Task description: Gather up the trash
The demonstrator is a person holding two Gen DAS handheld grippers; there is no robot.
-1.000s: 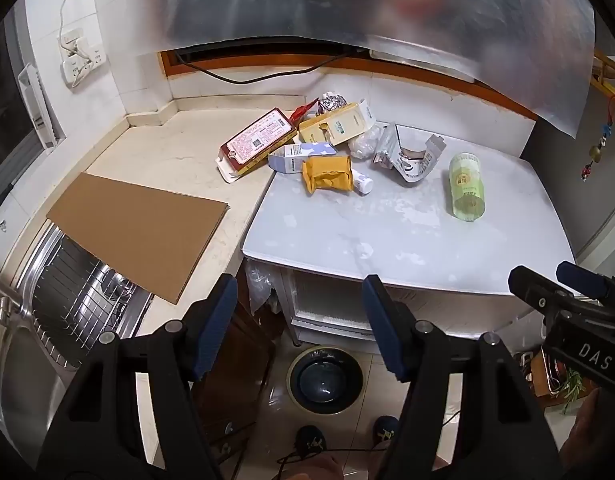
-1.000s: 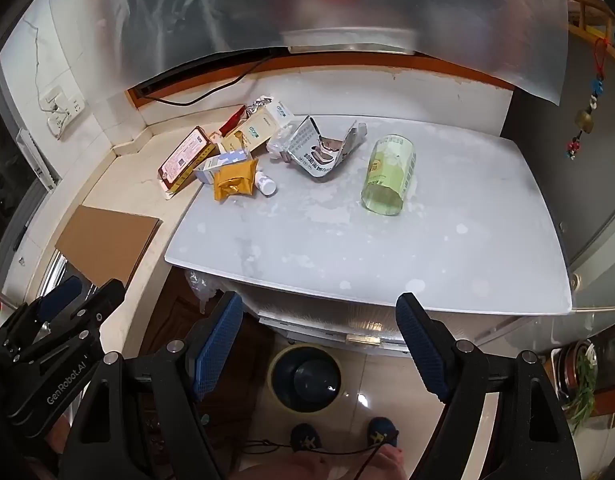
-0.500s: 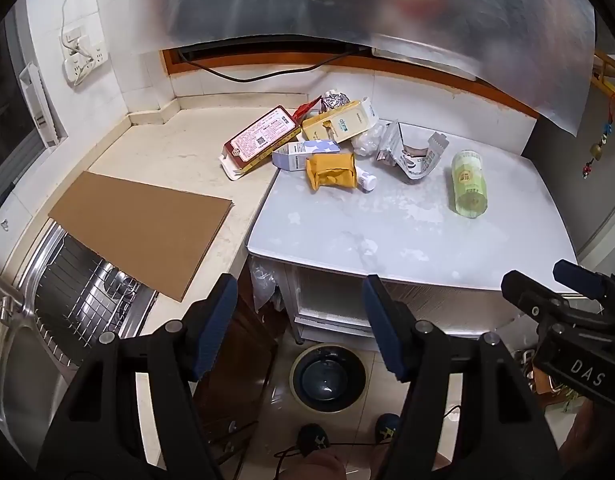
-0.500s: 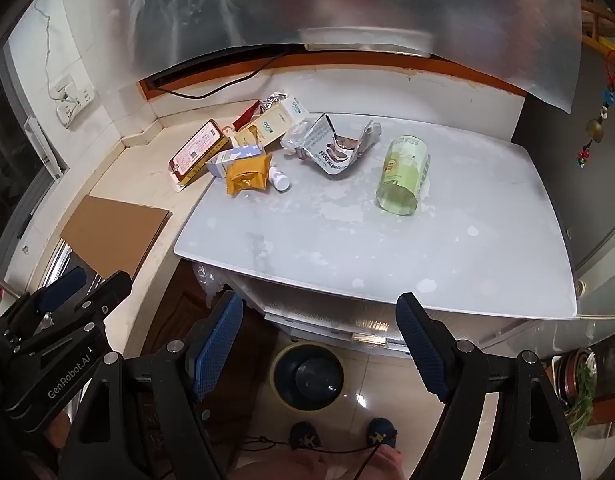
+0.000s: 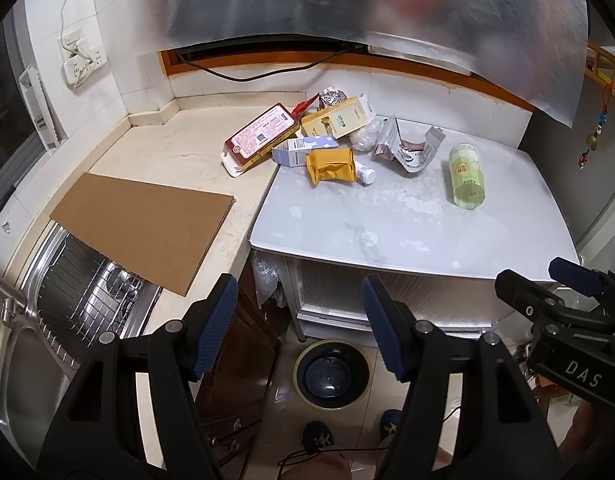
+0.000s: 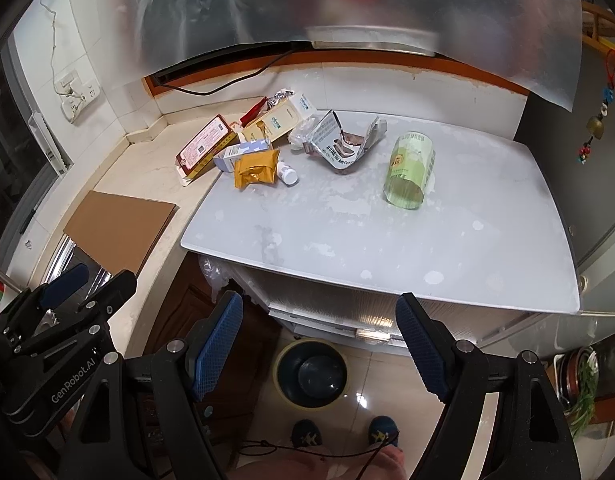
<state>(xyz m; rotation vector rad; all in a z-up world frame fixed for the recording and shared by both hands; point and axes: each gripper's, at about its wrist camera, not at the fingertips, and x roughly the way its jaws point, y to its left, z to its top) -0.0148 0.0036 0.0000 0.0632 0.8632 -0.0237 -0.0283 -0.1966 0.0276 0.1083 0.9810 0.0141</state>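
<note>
Trash lies heaped at the back of a white table [image 5: 407, 228] [image 6: 447, 240]: a red flat box [image 5: 261, 138] [image 6: 205, 146], a yellow pouch [image 5: 332, 165] [image 6: 256, 168], a cream carton [image 5: 336, 121] [image 6: 279, 120], a torn foil bag [image 5: 407, 148] [image 6: 343, 144] and a green can on its side [image 5: 465, 176] [image 6: 409, 170]. A dark bin [image 5: 332, 372] [image 6: 311, 374] stands on the floor below the table's front edge. My left gripper [image 5: 299, 320] and my right gripper [image 6: 319, 340] both hang open and empty over the floor, well short of the trash.
A brown cardboard sheet [image 5: 143, 224] [image 6: 119, 224] lies on the beige counter, partly over a steel sink with a wire rack [image 5: 87, 296]. A wall socket [image 5: 81, 60] is at the left. The person's shoes [image 6: 343, 434] show by the bin.
Both views have shifted slightly, so the table and trash sit a little further right and lower in the frames. Both grippers stay open and empty.
</note>
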